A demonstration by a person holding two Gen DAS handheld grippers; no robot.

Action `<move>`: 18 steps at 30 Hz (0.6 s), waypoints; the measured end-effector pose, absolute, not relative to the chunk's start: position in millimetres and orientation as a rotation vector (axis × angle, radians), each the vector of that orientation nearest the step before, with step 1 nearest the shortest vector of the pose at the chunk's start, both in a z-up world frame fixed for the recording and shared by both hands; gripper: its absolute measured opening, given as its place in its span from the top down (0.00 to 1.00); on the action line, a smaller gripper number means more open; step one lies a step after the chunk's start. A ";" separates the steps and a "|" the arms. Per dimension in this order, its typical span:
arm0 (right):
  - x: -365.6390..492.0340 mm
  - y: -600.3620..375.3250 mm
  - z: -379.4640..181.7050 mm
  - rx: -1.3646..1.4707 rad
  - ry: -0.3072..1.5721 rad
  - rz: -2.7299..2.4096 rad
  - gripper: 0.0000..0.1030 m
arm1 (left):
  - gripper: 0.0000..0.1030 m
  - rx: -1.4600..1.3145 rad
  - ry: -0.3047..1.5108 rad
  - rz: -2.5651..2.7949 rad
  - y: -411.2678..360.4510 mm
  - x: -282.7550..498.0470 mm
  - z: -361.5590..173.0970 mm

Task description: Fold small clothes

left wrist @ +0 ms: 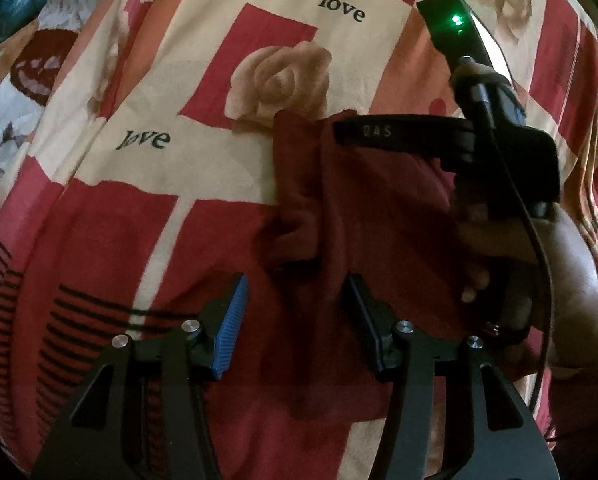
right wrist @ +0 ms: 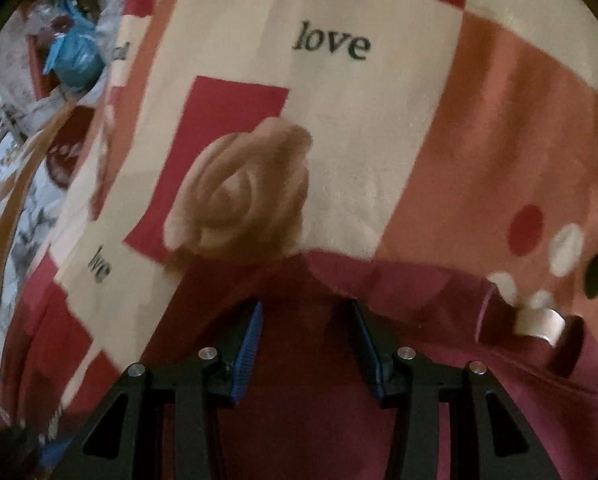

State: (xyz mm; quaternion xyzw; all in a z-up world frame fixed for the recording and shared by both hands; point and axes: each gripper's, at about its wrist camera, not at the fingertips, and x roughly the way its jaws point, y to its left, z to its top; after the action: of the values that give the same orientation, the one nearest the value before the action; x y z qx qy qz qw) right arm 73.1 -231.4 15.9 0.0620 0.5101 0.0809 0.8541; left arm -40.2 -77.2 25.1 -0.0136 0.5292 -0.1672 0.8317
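Note:
A dark red small garment (left wrist: 363,208) lies rumpled on a patterned bedsheet (left wrist: 171,80), with a fold bunched up at its left side. My left gripper (left wrist: 295,284) hangs just over the cloth, its blue pads apart and nothing pinched between them. At the right of this view a hand (left wrist: 539,248) holds the other gripper's black housing (left wrist: 511,152) over the garment's right part. In the right wrist view my right gripper (right wrist: 305,306) is open above the same garment (right wrist: 307,360), close to its far edge. A pale label (right wrist: 539,322) shows at an opening on the right.
The sheet (right wrist: 379,128) has red and cream squares, beige roses and the word "love". A blue bag (right wrist: 73,60) and other clutter lie beyond its far left edge; the bag (left wrist: 13,0) also shows in the left wrist view. A black cable (left wrist: 527,216) runs from the housing.

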 end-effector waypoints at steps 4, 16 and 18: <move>71.4 -240.8 22.6 0.178 1.054 0.170 0.58 | 0.50 -0.028 1.125 -0.355 -77.7 -39.8 25.5; 28.8 -264.0 27.5 0.211 1.081 0.157 0.57 | 0.50 -0.115 1.156 -0.364 -68.6 -35.5 31.1; 33.9 -260.8 25.6 0.204 1.081 0.146 0.57 | 0.50 -0.122 1.159 -0.367 -68.6 -34.8 32.1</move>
State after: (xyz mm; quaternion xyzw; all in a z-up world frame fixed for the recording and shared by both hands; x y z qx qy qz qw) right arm 33.9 -260.8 25.6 0.0970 0.5133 0.0695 0.8499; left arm -34.8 -68.6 32.1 -0.0574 0.5441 -0.1721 0.8192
